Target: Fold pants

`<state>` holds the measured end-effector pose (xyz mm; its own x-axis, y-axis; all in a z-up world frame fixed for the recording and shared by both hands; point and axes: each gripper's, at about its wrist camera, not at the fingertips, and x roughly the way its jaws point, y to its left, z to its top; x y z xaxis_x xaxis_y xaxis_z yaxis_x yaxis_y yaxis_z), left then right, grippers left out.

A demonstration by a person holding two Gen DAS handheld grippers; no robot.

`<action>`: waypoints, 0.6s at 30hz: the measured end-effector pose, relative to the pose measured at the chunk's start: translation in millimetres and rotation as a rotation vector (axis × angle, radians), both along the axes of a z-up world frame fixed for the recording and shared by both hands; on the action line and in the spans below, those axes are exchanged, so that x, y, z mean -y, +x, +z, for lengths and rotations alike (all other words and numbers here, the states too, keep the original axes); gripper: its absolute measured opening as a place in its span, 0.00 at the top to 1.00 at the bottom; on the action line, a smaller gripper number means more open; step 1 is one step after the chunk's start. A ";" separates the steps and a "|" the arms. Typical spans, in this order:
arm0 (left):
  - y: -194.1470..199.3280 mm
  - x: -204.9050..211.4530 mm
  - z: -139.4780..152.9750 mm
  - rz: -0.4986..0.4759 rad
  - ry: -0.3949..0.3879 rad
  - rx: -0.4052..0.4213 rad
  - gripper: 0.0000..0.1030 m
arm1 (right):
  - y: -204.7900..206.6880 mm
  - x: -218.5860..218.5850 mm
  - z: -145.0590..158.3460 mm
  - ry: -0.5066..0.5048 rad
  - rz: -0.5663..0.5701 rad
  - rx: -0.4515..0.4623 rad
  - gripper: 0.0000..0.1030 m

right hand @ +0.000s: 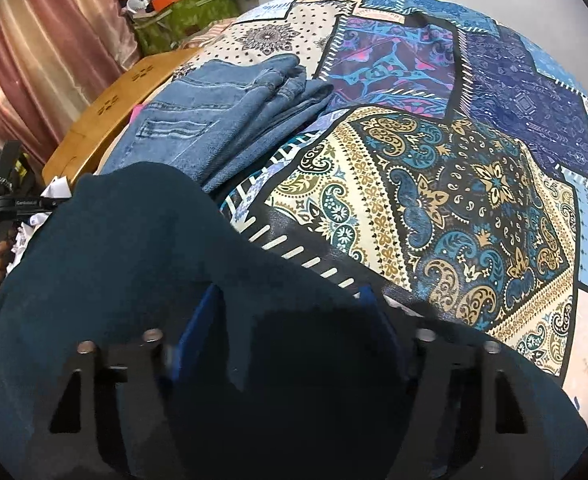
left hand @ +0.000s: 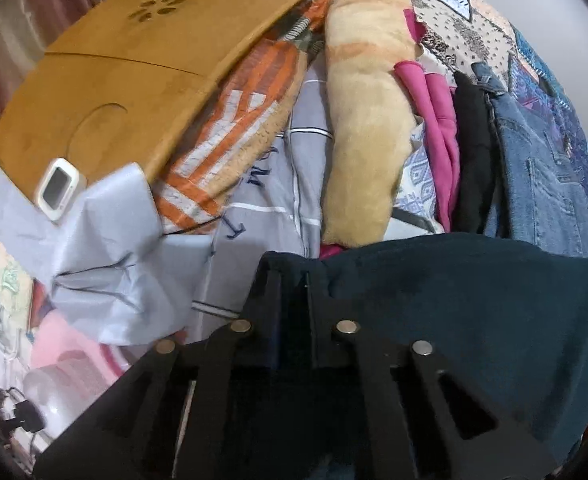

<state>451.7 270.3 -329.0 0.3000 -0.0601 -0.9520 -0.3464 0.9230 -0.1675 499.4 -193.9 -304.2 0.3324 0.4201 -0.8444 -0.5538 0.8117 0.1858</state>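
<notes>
The dark teal pants (left hand: 474, 312) hang from my left gripper (left hand: 292, 280), which is shut on their edge; the cloth spreads right and down. In the right wrist view the same dark teal pants (right hand: 134, 248) drape over my right gripper (right hand: 290, 300). Its blue fingers (right hand: 202, 320) stand wide apart with cloth lying between and over them. The fingertips are partly hidden, and the frames do not show whether they grip the cloth. The pants are held above a bed covered with a patterned bedspread (right hand: 474, 200).
A pile of folded clothes lies on the bed: blue jeans (right hand: 222, 128), a black garment (left hand: 474, 152), a pink one (left hand: 438, 120). A cream plush pillow (left hand: 366, 120), a wooden lap tray (left hand: 126, 72) with a small white timer (left hand: 56, 190), and grey bedding (left hand: 106, 248) lie to the left.
</notes>
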 end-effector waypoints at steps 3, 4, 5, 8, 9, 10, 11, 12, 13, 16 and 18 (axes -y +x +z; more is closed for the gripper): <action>-4.0 0.6 7.9 0.001 0.016 -0.001 0.91 | -6.8 -1.6 -1.1 0.010 0.008 0.010 0.69; -5.0 3.0 12.0 -0.002 0.028 0.005 0.92 | -10.5 -5.2 -0.5 0.007 0.015 0.018 0.74; -5.8 4.9 18.8 -0.010 0.049 0.018 0.92 | -13.5 -7.0 -0.6 -0.002 0.024 0.024 0.84; -9.3 9.8 46.0 -0.030 0.120 0.074 0.93 | -19.2 -10.9 4.3 -0.045 0.039 0.070 0.88; -8.5 11.3 56.1 -0.030 0.138 0.095 0.93 | -19.3 -10.2 8.3 -0.054 0.035 0.091 0.89; -9.8 11.9 70.9 -0.027 0.162 0.124 0.93 | -19.0 -8.2 17.0 -0.056 0.030 0.120 0.89; -8.3 11.6 81.8 -0.021 0.183 0.143 0.93 | -17.6 -4.9 25.5 -0.049 0.020 0.141 0.89; -8.2 11.6 93.2 -0.016 0.199 0.167 0.93 | -15.3 0.5 38.3 -0.035 0.003 0.173 0.89; -7.2 11.8 102.8 -0.011 0.206 0.188 0.93 | -13.4 5.5 50.3 -0.021 -0.010 0.201 0.89; -2.1 11.1 134.8 0.008 0.212 0.254 0.93 | -8.1 11.2 89.6 -0.019 -0.042 0.304 0.89; 2.0 9.4 159.3 0.019 0.219 0.306 0.94 | -7.5 14.5 111.5 -0.020 -0.065 0.361 0.90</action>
<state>453.7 261.0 -169.7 0.5715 0.1432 -0.8080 -0.3282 0.9424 -0.0651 491.9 -208.5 -192.7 0.6360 0.3731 -0.6756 -0.5278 0.8489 -0.0281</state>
